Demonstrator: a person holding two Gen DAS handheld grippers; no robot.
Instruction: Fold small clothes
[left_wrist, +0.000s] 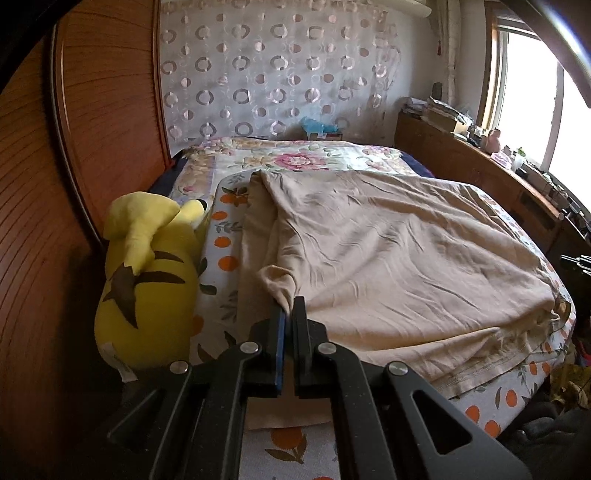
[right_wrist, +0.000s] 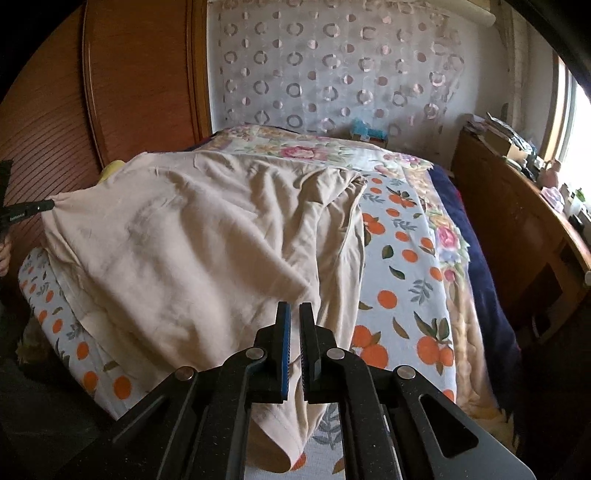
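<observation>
**Inspector A:** Where does the garment lie?

**Inspector B:** The beige garment is spread over the orange-print sheet, which covers the bed. Its long axis runs from the near edge of the sheet toward the curtain. A hemmed edge lies at the sheet's near right side.

**Inspector A:** The left gripper?

**Inspector B:** Jaws pressed together, pinching a bunched fold of the garment at its near left corner, lifted off the sheet. A yellow plush lies just left of the sheet.

**Inspector A:** The right gripper?

**Inspector B:** Jaws nearly together, a narrow gap showing. Cloth hangs between and below them; whether the pads press on it cannot be told. The garment is draped and creased there, with a loose corner hanging toward the sheet.
</observation>
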